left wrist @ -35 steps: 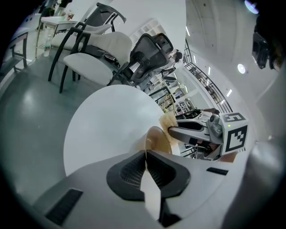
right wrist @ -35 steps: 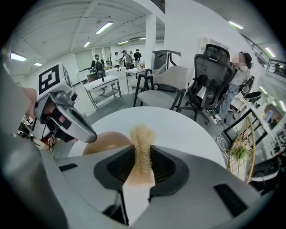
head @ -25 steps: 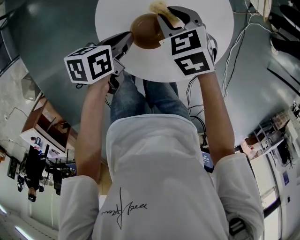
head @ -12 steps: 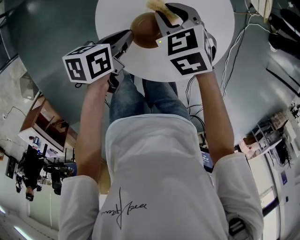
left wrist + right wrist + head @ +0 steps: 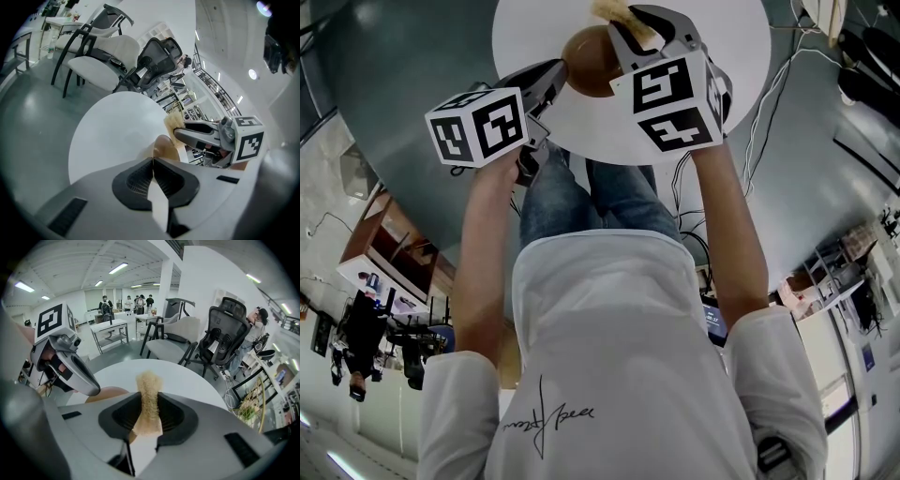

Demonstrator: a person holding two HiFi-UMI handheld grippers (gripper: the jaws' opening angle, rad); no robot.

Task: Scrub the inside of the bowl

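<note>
Right gripper view | scrubber [image 5: 148, 392] — long axis along jaws, tip forward

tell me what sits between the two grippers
The brown bowl, in the head view: the left gripper pinches its rim; the right gripper grips a scrub pad beside it.

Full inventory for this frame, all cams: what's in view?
table: 1, white, round, under both grippers
bowl: 1, brown, on the table
scrubber: 1, tan, fibrous, beside the bowl
office chair: 1, black mesh, beyond the table
lounge chair: 1, white with black legs, next to the office chair
cables: several, white and black, on the grey floor right of the table
bystanders: several, far background
left gripper: 1, grey, shut on the bowl's rim
right gripper: 1, grey, shut on the scrubber
T-shirt: 1, white, on the person
jeans: 1, blue, on the person
</note>
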